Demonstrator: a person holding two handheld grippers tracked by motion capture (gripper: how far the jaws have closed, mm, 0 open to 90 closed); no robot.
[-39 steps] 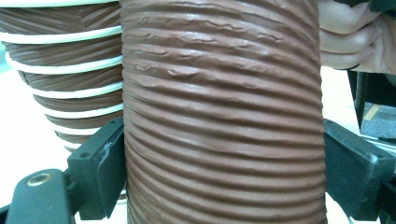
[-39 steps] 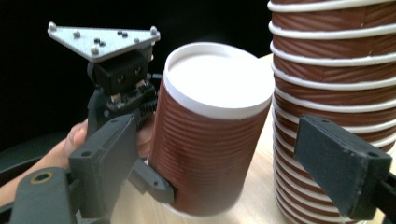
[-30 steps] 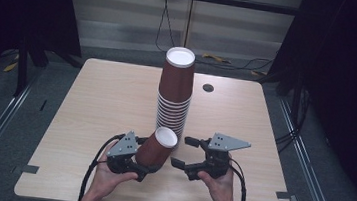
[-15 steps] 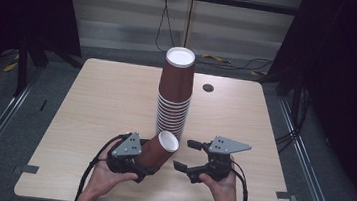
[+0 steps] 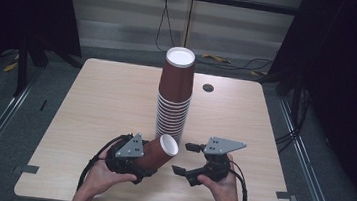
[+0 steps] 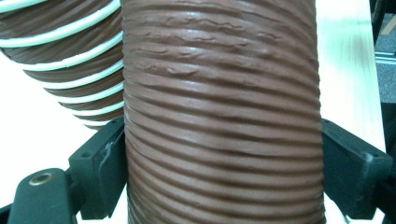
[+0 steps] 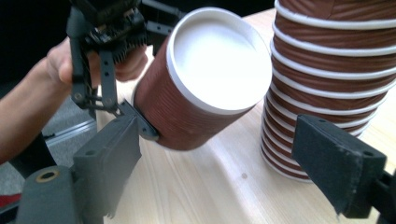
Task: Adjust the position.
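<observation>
High view: near the table's (image 5: 91,101) front edge, the left gripper (image 5: 147,158) clamps a brown ribbed paper cup (image 5: 158,151) tilted toward the cup stack (image 5: 173,105); the right gripper (image 5: 188,158) waits just right, jaws apart.

Left gripper view: both jaws press the cup's ribbed wall.

Right gripper view: the white base faces its empty jaws. Likely a handover; next, close on the cup. No writing visible.

Ribbed brown cup (image 6: 222,121) clamped between black jaws — stack (image 6: 60,60) behind.
</observation>
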